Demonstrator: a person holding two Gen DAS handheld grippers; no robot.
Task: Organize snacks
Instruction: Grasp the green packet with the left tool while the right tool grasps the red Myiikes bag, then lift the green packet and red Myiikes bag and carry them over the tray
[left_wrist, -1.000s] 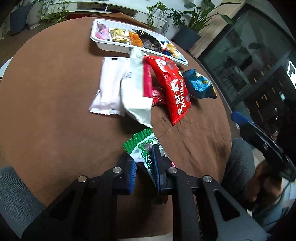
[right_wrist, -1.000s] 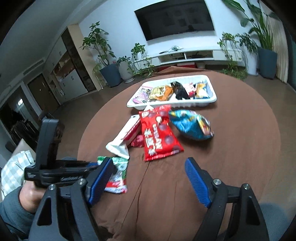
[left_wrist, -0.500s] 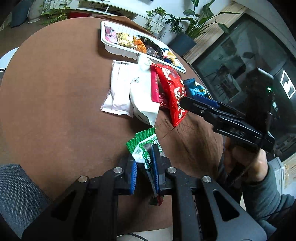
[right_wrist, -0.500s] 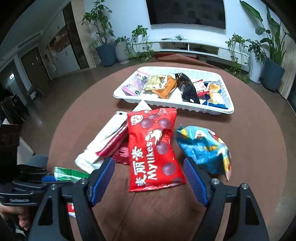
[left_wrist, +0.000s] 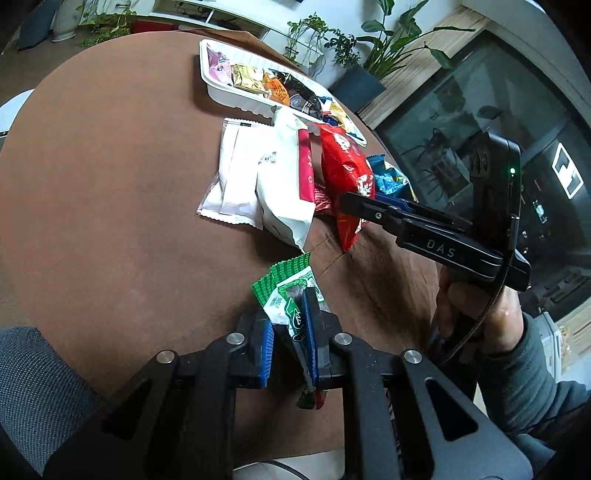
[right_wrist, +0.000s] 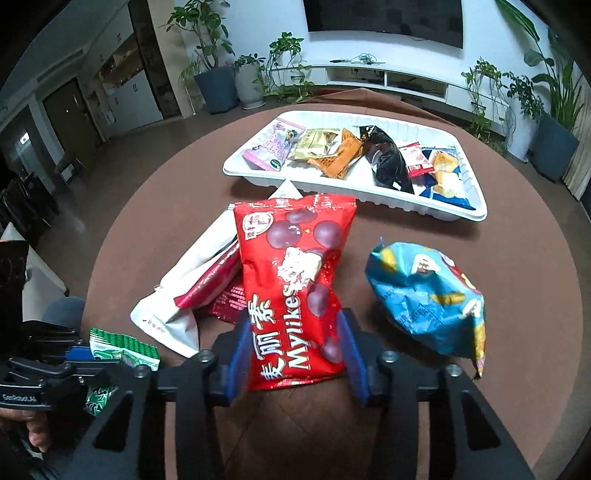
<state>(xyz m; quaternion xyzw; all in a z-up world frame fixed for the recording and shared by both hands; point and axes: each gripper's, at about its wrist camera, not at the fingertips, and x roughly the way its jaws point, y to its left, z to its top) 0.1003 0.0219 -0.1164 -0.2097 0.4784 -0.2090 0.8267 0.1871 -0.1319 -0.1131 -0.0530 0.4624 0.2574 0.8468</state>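
Observation:
My left gripper (left_wrist: 290, 339) is shut on a green snack packet (left_wrist: 286, 291), held just above the brown round table (left_wrist: 110, 184); the packet also shows in the right wrist view (right_wrist: 118, 349). My right gripper (right_wrist: 291, 354) is open, its blue pads either side of the near end of the red Mylikes bag (right_wrist: 295, 280), which lies flat. That bag also shows in the left wrist view (left_wrist: 343, 173), with the right gripper's fingers (left_wrist: 388, 212) over it. The white tray (right_wrist: 465, 212) at the far side holds several small snacks.
A blue chip bag (right_wrist: 424, 284) lies right of the red bag. Two white packets (left_wrist: 258, 177) and a small red wrapper (right_wrist: 229, 299) lie left of it. Potted plants and a TV cabinet stand beyond the table.
My right gripper has moved forward and down, so its open pads now straddle the red bag's near end. My left gripper still holds the green packet in about the same place.

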